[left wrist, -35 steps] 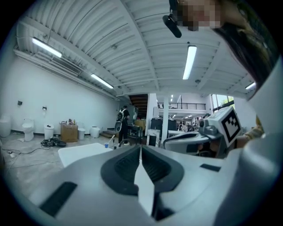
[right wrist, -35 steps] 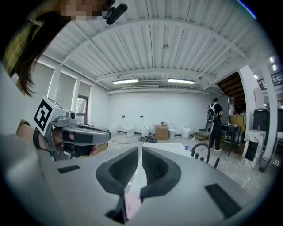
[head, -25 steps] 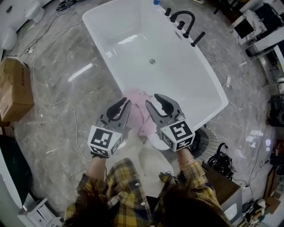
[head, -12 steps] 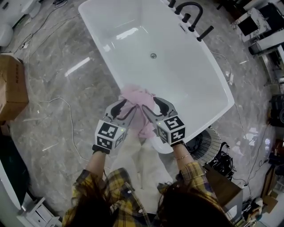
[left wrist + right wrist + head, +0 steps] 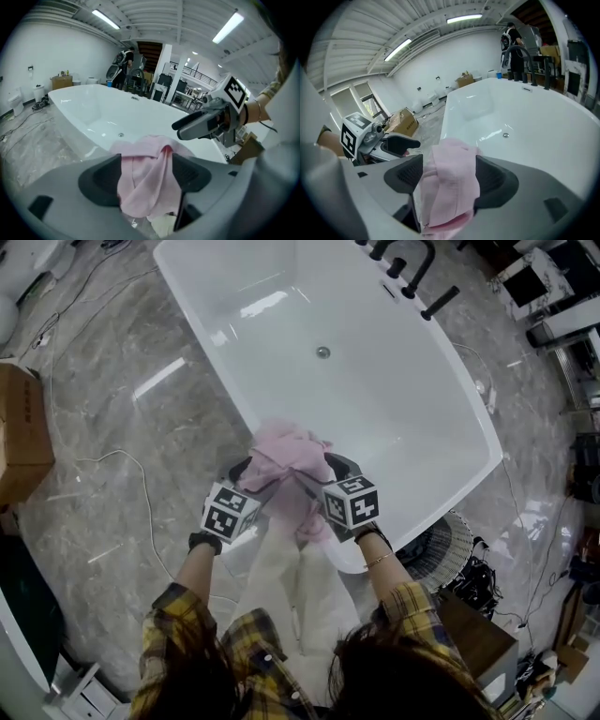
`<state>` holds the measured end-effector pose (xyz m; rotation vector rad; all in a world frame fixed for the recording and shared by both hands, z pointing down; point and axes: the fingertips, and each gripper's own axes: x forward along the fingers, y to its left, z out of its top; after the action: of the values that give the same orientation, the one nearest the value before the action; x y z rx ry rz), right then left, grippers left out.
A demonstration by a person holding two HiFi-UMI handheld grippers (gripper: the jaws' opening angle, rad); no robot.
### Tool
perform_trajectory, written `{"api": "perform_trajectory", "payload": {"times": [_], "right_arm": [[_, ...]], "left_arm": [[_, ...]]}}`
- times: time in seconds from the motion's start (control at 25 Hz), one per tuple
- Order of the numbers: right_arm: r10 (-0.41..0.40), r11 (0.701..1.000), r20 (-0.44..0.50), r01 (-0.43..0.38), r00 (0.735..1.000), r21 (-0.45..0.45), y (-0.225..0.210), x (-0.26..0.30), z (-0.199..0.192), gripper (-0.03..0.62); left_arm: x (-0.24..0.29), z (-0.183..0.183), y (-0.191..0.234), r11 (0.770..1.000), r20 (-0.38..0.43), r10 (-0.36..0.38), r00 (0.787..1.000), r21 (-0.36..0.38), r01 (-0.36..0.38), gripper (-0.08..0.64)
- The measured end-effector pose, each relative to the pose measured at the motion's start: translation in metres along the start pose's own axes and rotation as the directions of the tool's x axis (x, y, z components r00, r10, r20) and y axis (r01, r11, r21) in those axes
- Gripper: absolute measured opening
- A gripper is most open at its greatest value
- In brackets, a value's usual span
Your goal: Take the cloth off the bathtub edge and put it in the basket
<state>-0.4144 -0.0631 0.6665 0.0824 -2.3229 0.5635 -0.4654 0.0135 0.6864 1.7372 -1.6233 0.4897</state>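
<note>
Straddles pink cloth (image 5: 452, 161) on near bathtub (image 5: 525, 136) rim with right gripper (image 5: 449, 177) jaws, just opening, wide apart. Shows left gripper (image 5: 401, 144) close at left, cardboard box (image 5: 404, 123) farther off, faucet (image 5: 520, 58) far right.

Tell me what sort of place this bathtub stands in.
Probably a warehouse or workshop hall, not a home bathroom: the bathtub stands free among loose cables and a cardboard box, under strip lights.
</note>
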Motion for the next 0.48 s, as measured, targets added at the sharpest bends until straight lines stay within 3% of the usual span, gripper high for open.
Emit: {"api": "perform_trajectory", "payload": {"times": [0.2,0.48], "right_arm": [[-0.038,0.998,-0.082,0.042,0.996,0.044,-0.019,0.02,-0.028,0.365],[0.002,0.99,-0.205,0.027,0.979,0.138,-0.029,0.037,-0.071,0.379]], "left_arm": [[0.026,-0.024,0.011,0.999,-0.083,-0.035,0.996,-0.001,0.035,0.345],[0.049,-0.038,0.017,0.996,-0.155,-0.088,0.984,0.002,0.089,0.382]]}}
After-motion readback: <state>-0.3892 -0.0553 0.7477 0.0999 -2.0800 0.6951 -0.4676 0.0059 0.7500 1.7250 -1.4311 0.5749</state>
